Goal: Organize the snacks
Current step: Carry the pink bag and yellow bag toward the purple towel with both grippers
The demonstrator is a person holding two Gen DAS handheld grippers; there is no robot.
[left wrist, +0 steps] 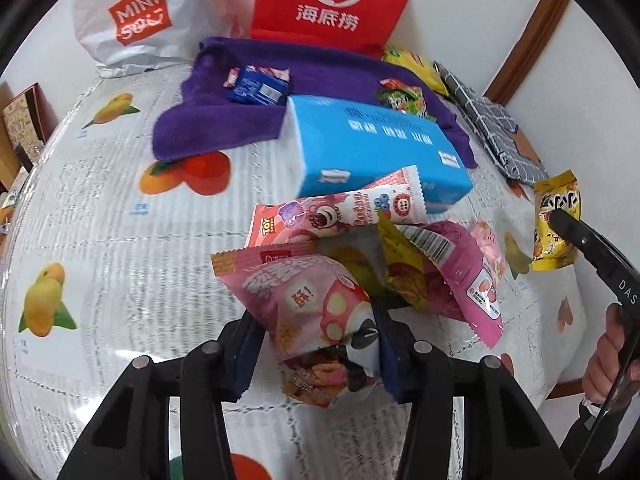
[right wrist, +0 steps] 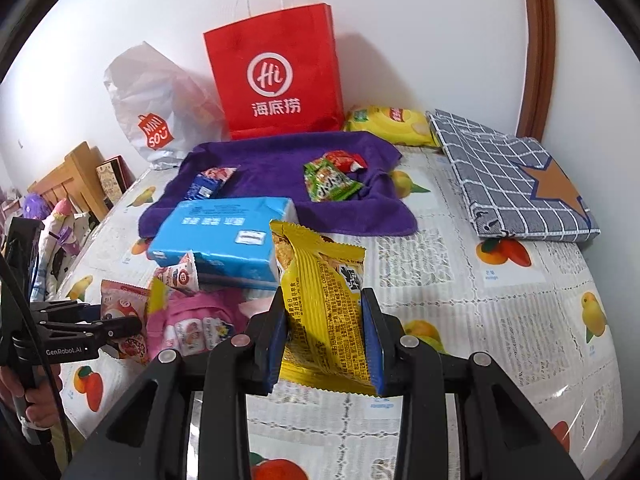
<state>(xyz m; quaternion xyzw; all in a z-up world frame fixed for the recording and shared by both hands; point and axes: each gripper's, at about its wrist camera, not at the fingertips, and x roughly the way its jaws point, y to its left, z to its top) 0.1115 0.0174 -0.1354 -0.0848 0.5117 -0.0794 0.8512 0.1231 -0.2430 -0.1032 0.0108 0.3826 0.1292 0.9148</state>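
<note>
I hold two black plastic grippers with blue rubbery pads over a table (right wrist: 500,320) covered in glossy, clear-wrapped cloth printed with newsprint and fruit. At far left stands a crinkled white plastic bag (left wrist: 140,20) with an orange logo, and beside it a stiff red paper bag (left wrist: 332,0) with white handles, both against the wall. In front of them lies a soft, fuzzy purple towel (left wrist: 224,120) with small snack packets on it: a blue one (left wrist: 256,88) to the left, a green one (right wrist: 328,182) to the right. A rectangular blue tissue pack (left wrist: 372,148) overlaps the towel's near edge. My left gripper (left wrist: 316,356) has its jaws partly narrowed around a puffy pink snack packet (left wrist: 304,304) with crimped edges, at the near end of a loose heap of shiny pink and yellow wrappers; whether the pads press it I cannot tell. My right gripper (right wrist: 324,344) is clamped tight on a yellow foil snack bar packet (right wrist: 324,300), held upright above the table. At far right rests a folded grey checked cloth (right wrist: 512,176) with a brown star.
</note>
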